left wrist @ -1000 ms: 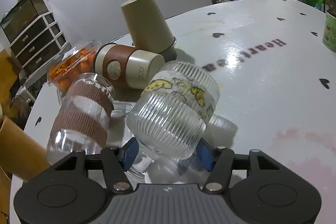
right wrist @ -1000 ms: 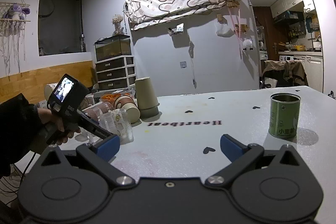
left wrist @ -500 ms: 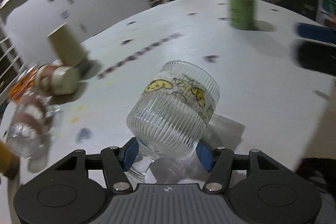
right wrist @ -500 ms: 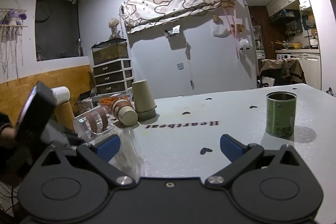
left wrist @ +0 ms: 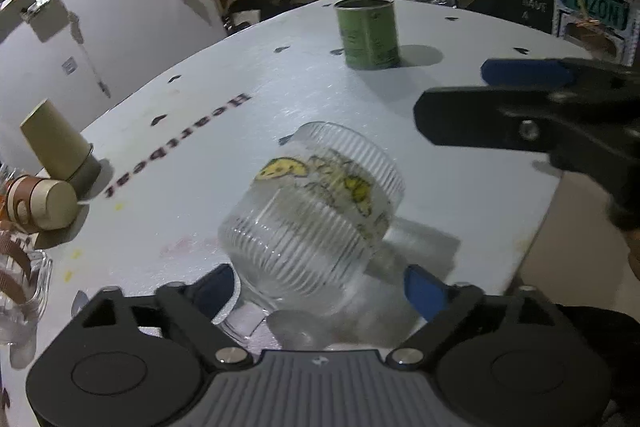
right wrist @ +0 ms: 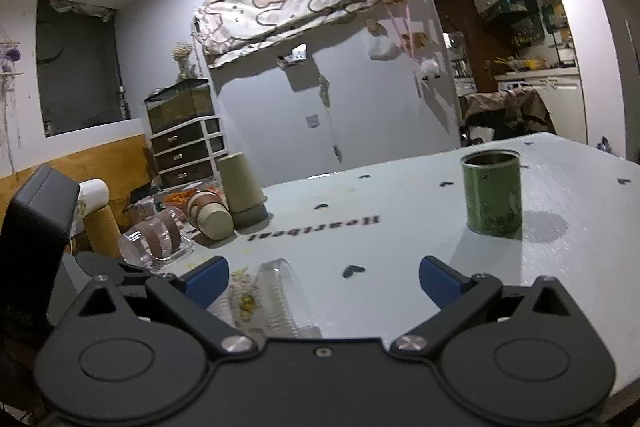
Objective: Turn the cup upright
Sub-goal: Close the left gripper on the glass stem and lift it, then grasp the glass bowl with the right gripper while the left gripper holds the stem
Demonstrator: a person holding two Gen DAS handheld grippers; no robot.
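Ribbed glass cup (left wrist: 316, 211), tilted on tabletop (left wrist: 224, 147), between spread left hand-held gripper (left wrist: 320, 287) pads; right hand-held gripper (right wrist: 322, 281) spread, beside; green tin (left wrist: 368, 33) beyond

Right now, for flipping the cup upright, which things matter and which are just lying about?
Part of the job:
- ribbed clear glass cup with a yellow print band, tilted
- left gripper, fingers wide either side of it
- white table

Lying about:
- green tin can
- inverted beige paper cup
- brown-sleeved tumbler on its side
- right gripper, open
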